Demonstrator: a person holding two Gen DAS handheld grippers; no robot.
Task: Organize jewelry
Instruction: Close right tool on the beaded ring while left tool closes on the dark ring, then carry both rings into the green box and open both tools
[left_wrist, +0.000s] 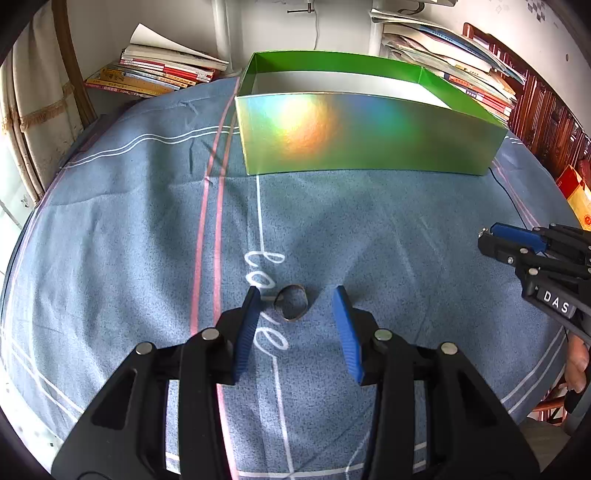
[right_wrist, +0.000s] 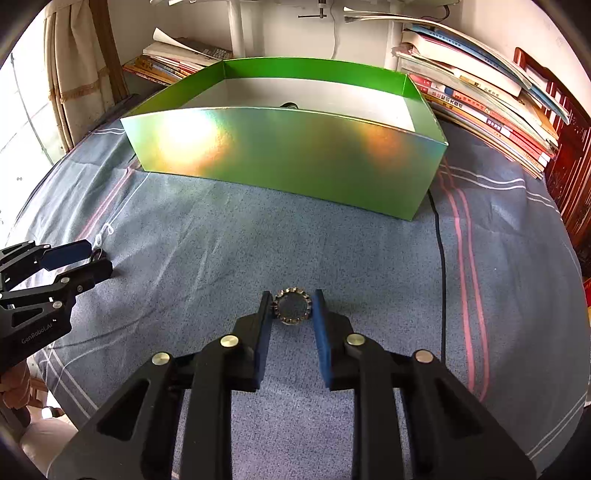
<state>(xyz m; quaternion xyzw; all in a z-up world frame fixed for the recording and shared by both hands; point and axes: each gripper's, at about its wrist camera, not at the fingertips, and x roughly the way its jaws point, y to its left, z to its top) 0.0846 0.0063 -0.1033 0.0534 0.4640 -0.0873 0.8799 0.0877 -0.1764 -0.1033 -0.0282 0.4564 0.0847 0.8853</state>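
Note:
A thin plain ring (left_wrist: 291, 303) lies on the blue cloth between the fingers of my left gripper (left_wrist: 295, 295). It sits close to the left pad, with a clear gap to the right pad, so this gripper is open. In the right wrist view, a round ring with a toothed edge (right_wrist: 291, 307) sits between the pads of my right gripper (right_wrist: 291, 297), and both pads touch its sides. The open green box (right_wrist: 288, 155) stands behind on the cloth, with a small dark item (right_wrist: 290, 105) just showing inside. Each gripper also appears at the edge of the other's view.
The table is covered by a blue cloth (left_wrist: 369, 229) with pink and white stripes. Stacks of books (right_wrist: 487, 107) and more books (left_wrist: 155, 72) lie behind the box. A black cable (right_wrist: 439, 277) runs across the cloth to the right of my right gripper.

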